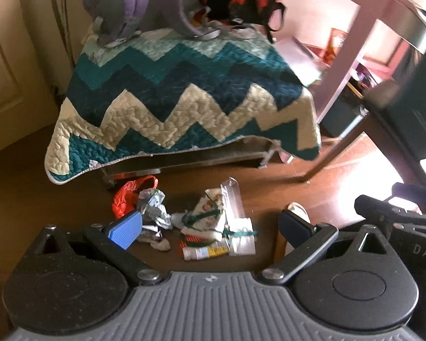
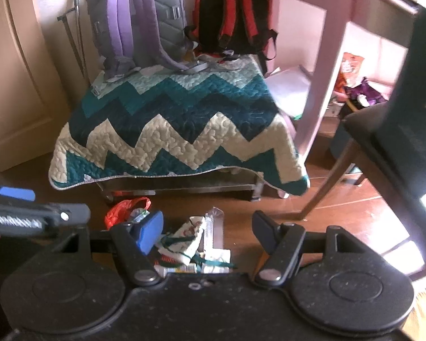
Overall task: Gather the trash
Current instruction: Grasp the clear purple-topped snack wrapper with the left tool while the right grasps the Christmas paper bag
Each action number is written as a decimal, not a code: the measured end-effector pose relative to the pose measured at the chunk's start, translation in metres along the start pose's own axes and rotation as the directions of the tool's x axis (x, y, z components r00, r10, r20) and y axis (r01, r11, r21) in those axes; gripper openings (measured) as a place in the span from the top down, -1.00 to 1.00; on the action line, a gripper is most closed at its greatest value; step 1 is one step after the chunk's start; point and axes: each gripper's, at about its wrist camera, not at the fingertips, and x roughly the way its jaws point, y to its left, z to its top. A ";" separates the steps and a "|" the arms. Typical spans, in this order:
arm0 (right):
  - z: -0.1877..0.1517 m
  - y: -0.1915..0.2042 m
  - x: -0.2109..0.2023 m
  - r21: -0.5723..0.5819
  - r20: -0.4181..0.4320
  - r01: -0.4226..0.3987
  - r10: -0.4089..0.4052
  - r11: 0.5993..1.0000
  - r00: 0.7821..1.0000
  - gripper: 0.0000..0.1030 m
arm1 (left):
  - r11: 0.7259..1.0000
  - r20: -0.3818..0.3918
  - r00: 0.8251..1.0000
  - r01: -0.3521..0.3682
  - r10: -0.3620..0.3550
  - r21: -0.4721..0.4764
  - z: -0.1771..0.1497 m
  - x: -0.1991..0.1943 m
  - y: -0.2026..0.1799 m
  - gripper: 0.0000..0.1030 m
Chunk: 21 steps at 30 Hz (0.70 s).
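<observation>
A trash pile lies on the floor at lower centre, a plastic bag at its left edge. Behind it stands a quilt-covered bed, two backpacks at the back. A chair stands right.

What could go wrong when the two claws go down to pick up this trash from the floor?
1. The green string runs across several wrappers, so lifting one piece may drag others along.
2. The pile is tight: the small tube lies against a clear wrapper, so an open left claw may catch two things.
3. The right claw is close beside the left; they could bump over the pile.
</observation>
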 end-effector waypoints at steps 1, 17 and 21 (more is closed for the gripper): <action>0.002 -0.001 0.013 -0.003 0.002 -0.006 0.006 1.000 1.000 -0.34 | 1.000 0.000 1.000 -0.010 0.010 -0.008 0.001 0.007 0.008 -1.00; 0.007 -0.008 0.203 0.013 -0.181 -0.078 0.079 0.997 0.980 -0.34 | 0.989 -0.117 0.985 -0.133 0.126 -0.061 0.036 0.159 0.105 -1.00; -0.001 0.000 0.247 0.013 -0.255 -0.095 0.095 0.995 0.962 -0.34 | 0.972 -0.251 0.955 -0.195 0.158 -0.134 0.030 0.209 0.122 -1.00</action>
